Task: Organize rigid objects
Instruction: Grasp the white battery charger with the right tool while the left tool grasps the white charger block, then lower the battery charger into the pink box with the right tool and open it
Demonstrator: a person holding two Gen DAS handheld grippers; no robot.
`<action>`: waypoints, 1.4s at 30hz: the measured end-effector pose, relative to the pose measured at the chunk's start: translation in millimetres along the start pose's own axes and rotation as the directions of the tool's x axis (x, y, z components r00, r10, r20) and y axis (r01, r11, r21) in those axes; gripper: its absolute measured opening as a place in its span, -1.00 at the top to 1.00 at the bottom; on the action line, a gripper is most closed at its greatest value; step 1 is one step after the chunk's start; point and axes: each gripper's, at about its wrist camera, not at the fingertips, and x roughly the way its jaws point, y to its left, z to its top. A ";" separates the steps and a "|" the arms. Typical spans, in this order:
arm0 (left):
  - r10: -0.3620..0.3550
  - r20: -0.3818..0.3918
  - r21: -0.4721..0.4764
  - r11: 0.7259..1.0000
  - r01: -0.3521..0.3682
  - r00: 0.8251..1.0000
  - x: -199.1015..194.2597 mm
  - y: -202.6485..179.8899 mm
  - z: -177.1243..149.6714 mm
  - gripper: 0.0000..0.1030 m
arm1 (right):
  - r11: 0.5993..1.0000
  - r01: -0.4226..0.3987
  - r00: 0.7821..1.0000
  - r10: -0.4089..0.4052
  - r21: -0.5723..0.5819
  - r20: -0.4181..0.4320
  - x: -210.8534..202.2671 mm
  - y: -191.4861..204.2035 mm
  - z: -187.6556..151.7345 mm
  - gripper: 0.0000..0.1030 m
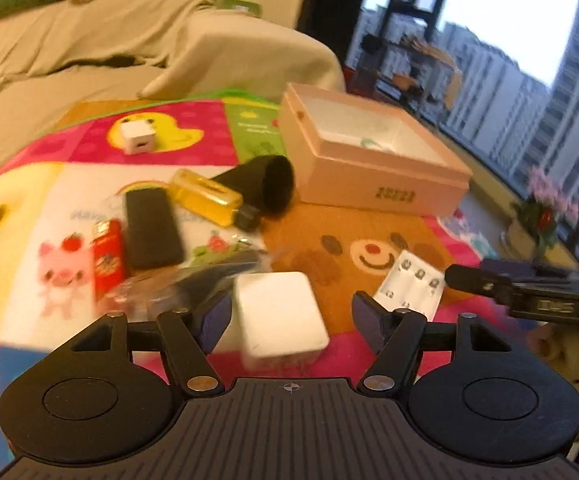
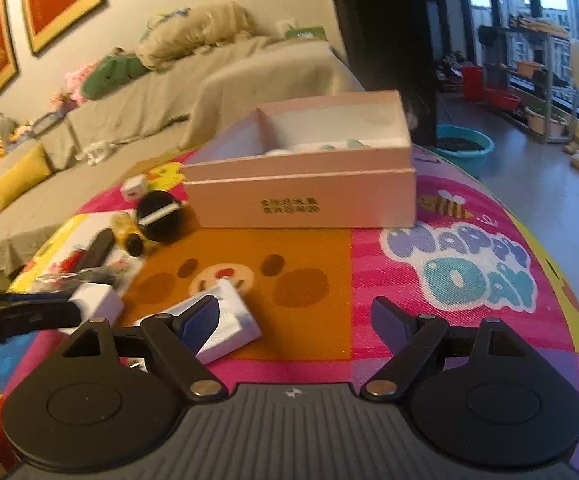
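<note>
two grippers' jaws apart, white charger between left jaws

Both wrist views look low and close across the play mat, sharing the pink box.

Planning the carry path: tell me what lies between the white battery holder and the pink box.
Nothing: between the white battery holder and the pink box there is only bare mat, the brown bear-face panel. The left wrist view shows it best.
</note>
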 end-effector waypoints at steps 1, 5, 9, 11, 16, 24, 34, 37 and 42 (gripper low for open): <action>0.008 -0.007 0.032 0.999 -0.008 1.000 6.2 -5.9 -0.4 -0.42 | 1.000 -0.025 1.000 0.026 -0.017 0.007 -3.1 2.6 -0.7 -0.63; 0.014 -0.015 0.106 0.994 -0.012 1.000 17.2 -16.1 -6.7 -0.43 | 0.980 -0.092 0.996 0.088 -0.174 -0.029 -8.4 29.2 -7.0 -0.63; 0.016 -0.006 0.138 0.990 -0.014 1.000 11.2 -7.0 -10.5 0.00 | 0.959 -0.107 0.992 0.086 -0.263 -0.092 4.5 47.7 -5.2 -0.64; -0.008 -0.008 0.126 0.992 0.009 1.000 8.3 1.6 -11.2 0.00 | 0.950 -0.117 0.990 0.087 -0.289 -0.115 12.6 54.8 -0.8 -0.64; -0.027 -0.018 0.102 0.994 0.029 0.999 6.2 5.4 -10.0 0.00 | 0.916 -0.109 0.990 0.063 -0.387 -0.129 34.4 68.8 4.9 -0.78; -0.006 0.017 0.233 0.972 0.002 1.000 -4.1 -12.4 -22.0 0.03 | 0.908 -0.107 0.990 0.058 -0.406 -0.132 9.4 63.5 1.2 -0.55; -0.153 0.173 0.267 0.958 0.103 0.973 -16.3 -41.7 99.3 0.04 | 0.935 0.003 0.996 0.030 -0.354 0.089 -67.6 29.5 35.2 -0.52; -0.160 0.209 0.229 0.967 0.111 0.965 9.6 -53.2 149.7 0.87 | 0.947 0.030 0.991 0.012 -0.319 0.131 -72.0 20.3 43.6 -0.52; -0.218 0.278 0.083 0.976 0.203 0.936 61.5 -52.1 201.5 0.74 | 0.954 0.051 0.992 -0.015 -0.296 0.124 -62.0 8.0 47.4 -0.52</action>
